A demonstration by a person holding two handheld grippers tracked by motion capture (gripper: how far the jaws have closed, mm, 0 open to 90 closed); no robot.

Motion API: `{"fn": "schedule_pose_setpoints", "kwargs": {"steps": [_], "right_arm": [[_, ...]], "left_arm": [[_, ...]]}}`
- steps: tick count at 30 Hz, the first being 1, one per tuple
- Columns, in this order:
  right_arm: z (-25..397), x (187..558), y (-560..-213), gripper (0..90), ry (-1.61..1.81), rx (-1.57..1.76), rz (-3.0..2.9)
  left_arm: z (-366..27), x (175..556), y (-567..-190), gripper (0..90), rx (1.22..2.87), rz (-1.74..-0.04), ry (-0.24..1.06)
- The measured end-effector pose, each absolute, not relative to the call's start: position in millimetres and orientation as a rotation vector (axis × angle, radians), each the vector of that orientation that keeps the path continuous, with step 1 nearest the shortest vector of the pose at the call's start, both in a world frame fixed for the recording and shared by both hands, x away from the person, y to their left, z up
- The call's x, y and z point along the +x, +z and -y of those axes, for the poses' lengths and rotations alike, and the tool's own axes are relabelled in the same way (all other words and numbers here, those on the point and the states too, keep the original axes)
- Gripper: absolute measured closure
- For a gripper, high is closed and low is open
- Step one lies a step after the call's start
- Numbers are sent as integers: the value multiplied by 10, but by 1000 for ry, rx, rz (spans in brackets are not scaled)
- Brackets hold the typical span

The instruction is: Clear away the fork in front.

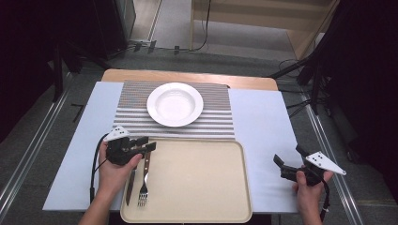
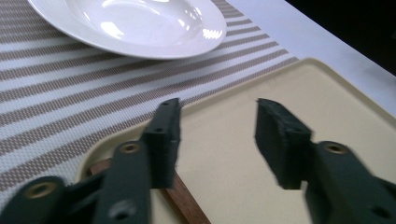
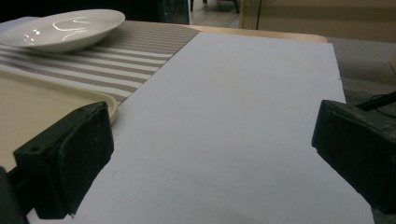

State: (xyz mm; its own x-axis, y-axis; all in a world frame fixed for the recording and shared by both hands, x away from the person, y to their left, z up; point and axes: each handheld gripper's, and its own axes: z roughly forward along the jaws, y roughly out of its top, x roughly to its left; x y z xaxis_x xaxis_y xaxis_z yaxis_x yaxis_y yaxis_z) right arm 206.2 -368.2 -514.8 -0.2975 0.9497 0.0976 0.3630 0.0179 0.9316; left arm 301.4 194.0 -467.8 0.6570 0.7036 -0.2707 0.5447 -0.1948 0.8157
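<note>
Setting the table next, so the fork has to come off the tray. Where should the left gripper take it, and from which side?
Grip the fork by its wooden handle, probably from above with the left gripper, jaws straddling its width. It lies flat on the tray, the knife close on its left.

Setting: lab or studio recording bay. Evidence: black curtains [image 1: 28, 56] at left and right frame edges; floor rails [image 1: 33, 145]; loose cables [image 1: 204, 28] at upper centre; table [image 1: 263, 122] staged with a pale cover.
</note>
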Motion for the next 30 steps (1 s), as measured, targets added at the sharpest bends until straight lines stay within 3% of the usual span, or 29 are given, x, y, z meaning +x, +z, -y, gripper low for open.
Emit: {"fn": "schedule_pose_setpoints", "kwargs": {"steps": [4,7,8,12,15,30], "right_arm": [[3683,2053,-5149,0,1283,1356,-1700],[3684,2049,-5149,0,1287,1360,-1696],[3688,2047,-5150,0,1290,1356,-1693],[3689,2046,-5150,0,1293,1355,-1694],[3684,2046,-5149,0,1291,1356,-1696],[3675,2042,-5148,0,1293,1348,-1698]], "left_arm": [[-1975,3025,-4637,275,1835,-972,189],[-2014,3037,-4613,220,1800,-963,184],[-2026,3045,-4608,94,1790,-960,176],[-2056,3076,-4598,90,1774,-956,148],[-2063,3105,-4599,0,1771,-955,128],[-2042,3270,-4507,0,1763,-985,159]]}}
